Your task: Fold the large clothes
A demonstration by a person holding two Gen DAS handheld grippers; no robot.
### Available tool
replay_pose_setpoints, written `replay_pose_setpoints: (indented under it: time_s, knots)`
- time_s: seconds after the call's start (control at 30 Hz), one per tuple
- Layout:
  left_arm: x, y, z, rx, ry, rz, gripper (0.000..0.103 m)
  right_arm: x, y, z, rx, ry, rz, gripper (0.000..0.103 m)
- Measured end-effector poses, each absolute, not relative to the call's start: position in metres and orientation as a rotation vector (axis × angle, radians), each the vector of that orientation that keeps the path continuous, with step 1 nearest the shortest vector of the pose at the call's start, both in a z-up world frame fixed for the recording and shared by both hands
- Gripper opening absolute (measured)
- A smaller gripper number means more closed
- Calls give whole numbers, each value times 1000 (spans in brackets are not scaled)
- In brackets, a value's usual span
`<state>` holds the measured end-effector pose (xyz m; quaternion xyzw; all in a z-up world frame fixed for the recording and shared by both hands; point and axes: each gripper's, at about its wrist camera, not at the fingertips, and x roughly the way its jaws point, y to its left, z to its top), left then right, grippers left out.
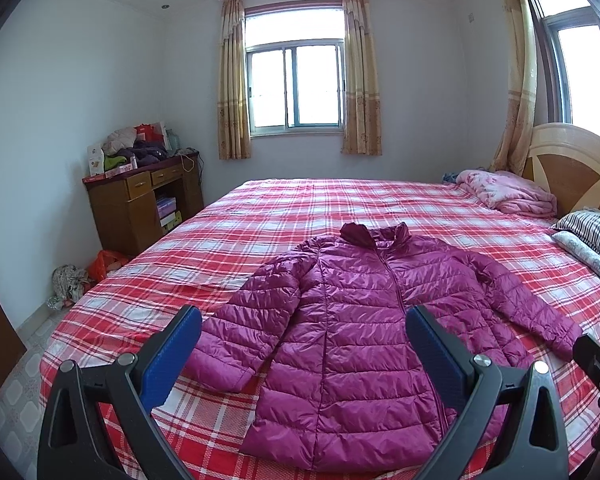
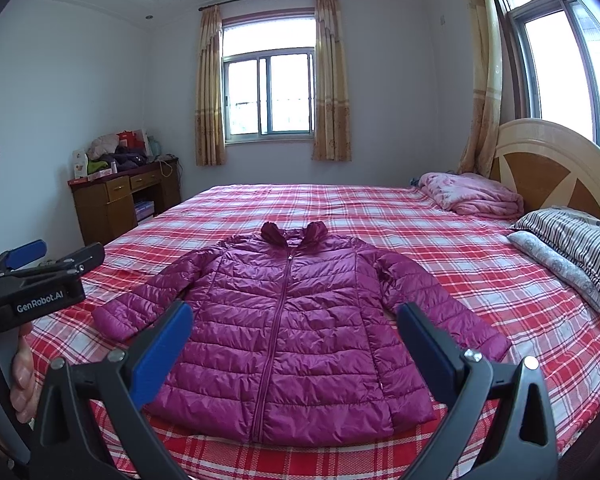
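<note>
A: Left wrist view first. Why does the magenta puffer jacket [image 1: 352, 332] lie like that?

B: It is spread front up and zipped on the plaid bedsheet [image 1: 260, 216], hem at the near edge of the bed, collar toward the far edge, both sleeves angled out. I judge it is laid flat so a fold can start from a sleeve or a side.

A: And the left gripper [image 1: 304, 356]?

B: It hangs above the hem, jaws spread wide, blue pads well apart, holding nothing and touching nothing. At the right edge, part of the right gripper [image 1: 598, 376] shows.

A: Now the right wrist view.

B: The jacket [image 2: 288, 328] sits the same way, square to the near edge; the folded pink blanket [image 2: 472, 196] and the striped pillow [image 2: 576, 248] stay by the headboard edge, well apart from it. The right gripper [image 2: 296, 348] is also gaping wide over the hem, empty. The left gripper [image 2: 32, 264] shows at the left edge, with a hand [image 2: 22, 376] below it

A: So no fold is begun?

B: None that I can see
</note>
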<state>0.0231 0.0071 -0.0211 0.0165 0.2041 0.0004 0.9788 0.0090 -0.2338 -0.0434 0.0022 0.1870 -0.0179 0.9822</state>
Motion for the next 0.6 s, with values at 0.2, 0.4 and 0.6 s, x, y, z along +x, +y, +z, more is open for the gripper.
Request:
replay_pose_setpoints:
  time_s: [0.2,0.4,0.6]
  knots:
    - [68,13,-54,48,474,39,102,36,-300,-66,115,448,-155,103]
    - [118,15,-85,73,523,58,102,57,-379,-96,229,523,-327,103]
    - [168,3,-120,100,588,25,102,80,-447,-132,363,618,-448,103]
